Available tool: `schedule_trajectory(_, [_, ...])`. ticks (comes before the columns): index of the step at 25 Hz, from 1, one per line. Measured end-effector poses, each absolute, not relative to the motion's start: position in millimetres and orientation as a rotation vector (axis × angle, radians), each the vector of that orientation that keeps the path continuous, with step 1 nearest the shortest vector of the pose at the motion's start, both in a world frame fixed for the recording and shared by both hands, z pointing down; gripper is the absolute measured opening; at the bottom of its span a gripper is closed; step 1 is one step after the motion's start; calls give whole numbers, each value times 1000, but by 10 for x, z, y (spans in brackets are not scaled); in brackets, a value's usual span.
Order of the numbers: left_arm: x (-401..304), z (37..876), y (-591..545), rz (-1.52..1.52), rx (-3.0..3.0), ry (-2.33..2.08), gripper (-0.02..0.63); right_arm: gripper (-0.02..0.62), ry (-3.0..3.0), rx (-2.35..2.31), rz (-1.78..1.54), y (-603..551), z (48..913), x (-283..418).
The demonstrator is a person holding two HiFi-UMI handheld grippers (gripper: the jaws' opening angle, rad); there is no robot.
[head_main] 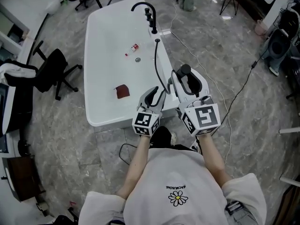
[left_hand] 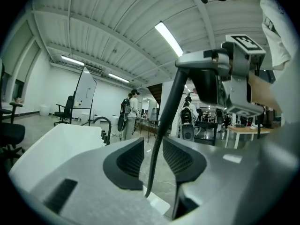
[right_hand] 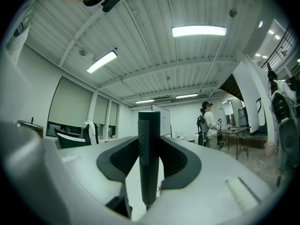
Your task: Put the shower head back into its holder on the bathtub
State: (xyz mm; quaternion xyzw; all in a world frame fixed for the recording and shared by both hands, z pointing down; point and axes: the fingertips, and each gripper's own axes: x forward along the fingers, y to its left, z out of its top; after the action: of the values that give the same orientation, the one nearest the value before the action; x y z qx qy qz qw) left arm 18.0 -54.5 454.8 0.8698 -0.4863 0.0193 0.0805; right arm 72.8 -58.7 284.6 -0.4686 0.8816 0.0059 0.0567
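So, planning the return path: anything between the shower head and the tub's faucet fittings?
Nothing visible. The right gripper holds the shower head near the bathtub; its rim toward the faucet fittings is bare, only the hose trailing through the left gripper.

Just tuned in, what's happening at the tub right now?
A person stands at the near end of the tub with a gripper in each hand. The right gripper is shut on the black handle of the shower head. The left gripper is open, with the hose running between its parted jaws. The shower head hasn't been put back yet; the faucet is at the tub's far end.
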Motion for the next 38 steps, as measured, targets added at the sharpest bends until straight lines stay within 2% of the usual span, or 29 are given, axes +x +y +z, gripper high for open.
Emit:
schedule_trajectory(7, [321,5096,-983,127,2526,-1389,149,141,2599,-1391,47,-1001,2574,668])
schedule_trajectory(10, [366,5316,-1225,151,2488,-1327,183,141,2573,-1368,38,-1215,2423,616])
schedule_trajectory(17, [106,5414,-2002,264,2410,-1317,184,141,2620,-1325,70,-1918,1884,267])
schedule_trajectory(30, [225,6380,-2637,349,2339,-1226,183,141,2626,-1280,106,-2397,2000,303])
schedule_trajectory(34, [305,6583,-2748,422,2353,-1169,161,141,2581,-1307,91,-2494,1958,424])
schedule_trajectory(37, [378,6623,-2842,465,2377,-1154,86,141,2560,-1336,82,-2595,1938,556])
schedule_trajectory(38, [398,6629,-2863,478,2381,-1149,84,141,2555,-1351,78,-2626,1941,601])
